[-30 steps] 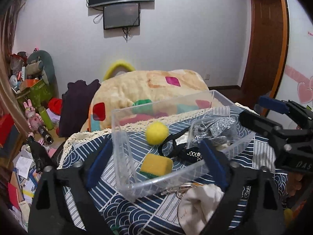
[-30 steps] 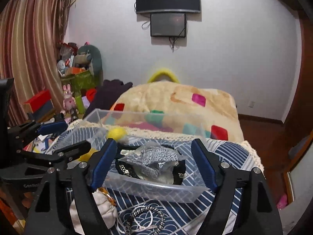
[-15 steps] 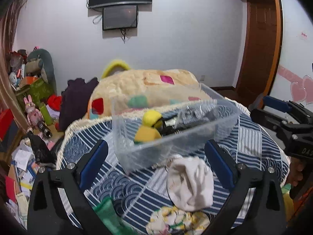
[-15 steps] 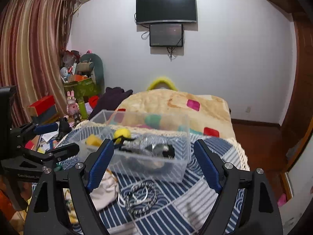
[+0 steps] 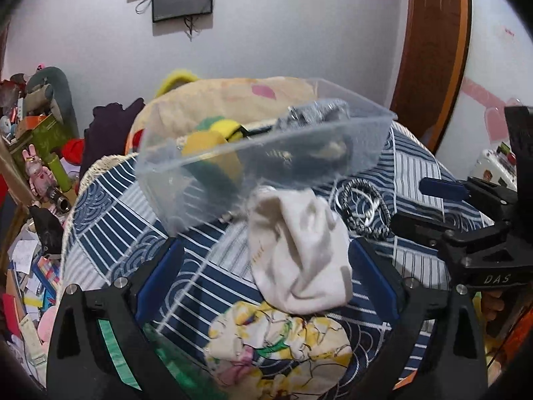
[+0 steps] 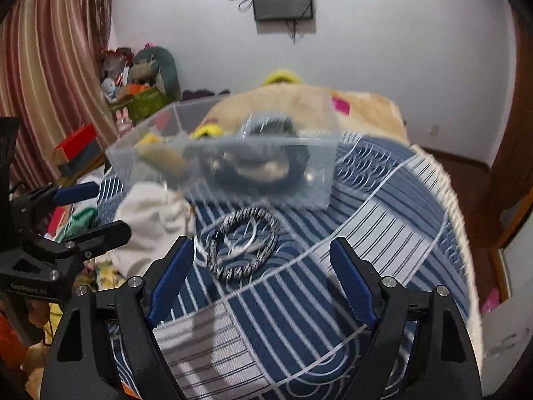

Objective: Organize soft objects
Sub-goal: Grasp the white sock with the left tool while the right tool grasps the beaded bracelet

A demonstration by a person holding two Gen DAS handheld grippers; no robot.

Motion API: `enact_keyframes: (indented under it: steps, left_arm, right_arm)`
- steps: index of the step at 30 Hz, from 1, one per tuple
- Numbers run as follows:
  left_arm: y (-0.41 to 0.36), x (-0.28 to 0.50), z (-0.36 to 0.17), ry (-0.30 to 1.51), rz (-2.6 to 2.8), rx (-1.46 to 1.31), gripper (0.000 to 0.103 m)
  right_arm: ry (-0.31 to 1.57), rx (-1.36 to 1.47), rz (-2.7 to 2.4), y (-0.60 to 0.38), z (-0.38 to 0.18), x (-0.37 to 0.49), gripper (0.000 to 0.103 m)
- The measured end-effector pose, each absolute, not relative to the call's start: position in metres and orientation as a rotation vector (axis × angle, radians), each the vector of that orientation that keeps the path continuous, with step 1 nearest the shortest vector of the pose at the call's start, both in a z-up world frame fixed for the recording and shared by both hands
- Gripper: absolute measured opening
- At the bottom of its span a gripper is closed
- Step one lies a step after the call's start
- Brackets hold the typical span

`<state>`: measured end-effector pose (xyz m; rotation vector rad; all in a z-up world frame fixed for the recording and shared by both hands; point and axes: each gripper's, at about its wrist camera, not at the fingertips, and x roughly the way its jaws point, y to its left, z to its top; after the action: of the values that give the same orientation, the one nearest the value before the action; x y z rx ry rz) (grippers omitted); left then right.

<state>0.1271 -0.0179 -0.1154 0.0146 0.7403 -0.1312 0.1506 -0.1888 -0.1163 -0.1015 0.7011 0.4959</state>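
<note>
A clear plastic bin [image 5: 213, 193] stands on the blue patterned cloth and holds a yellow sponge [image 5: 213, 153], a yellow ball and dark items. It also shows in the right wrist view [image 6: 313, 186]. A white sock [image 5: 299, 253] lies in front of the bin, between the fingers of my open left gripper [image 5: 266, 286]. A floral cloth [image 5: 276, 343] lies just below the sock. A black-and-white cord coil [image 6: 243, 243] lies ahead of my open, empty right gripper [image 6: 263, 283].
The table is covered by a blue striped cloth [image 6: 366, 220] with a lace edge at the right. A blanket-covered bed [image 6: 299, 106] stands behind. Clutter, boxes and toys [image 5: 36, 153] fill the floor at the left. A wooden door [image 5: 429, 50] is at the back right.
Both grippers have drawn back from the bin and dropped lower. The white sock, the floral cloth and the cord coil have come into full view in front of the bin.
</note>
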Motion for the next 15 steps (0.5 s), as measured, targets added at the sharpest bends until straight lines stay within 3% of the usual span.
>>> enact_keyframes:
  steps: [3,7,9,15]
  left_arm:
    - [-0.019,0.129,-0.123,0.757,-0.139,0.002,0.1]
    - [-0.016,0.136,-0.131,0.78,-0.146,-0.041,0.097]
    - [-0.016,0.141,-0.134,0.794,-0.158,-0.052,0.083]
    - [-0.019,0.145,-0.142,0.815,-0.215,-0.08,0.065]
  right_arm:
    - [0.719,-0.108,0.516,-0.184,-0.123,0.15,0.079]
    - [0.748,-0.117,0.539,-0.178,-0.128,0.151,0.064]
    - [0.765,-0.118,0.543,-0.175,-0.131,0.153,0.058]
    - [0.754,-0.132,0.529,-0.172,-0.134,0.151,0.044]
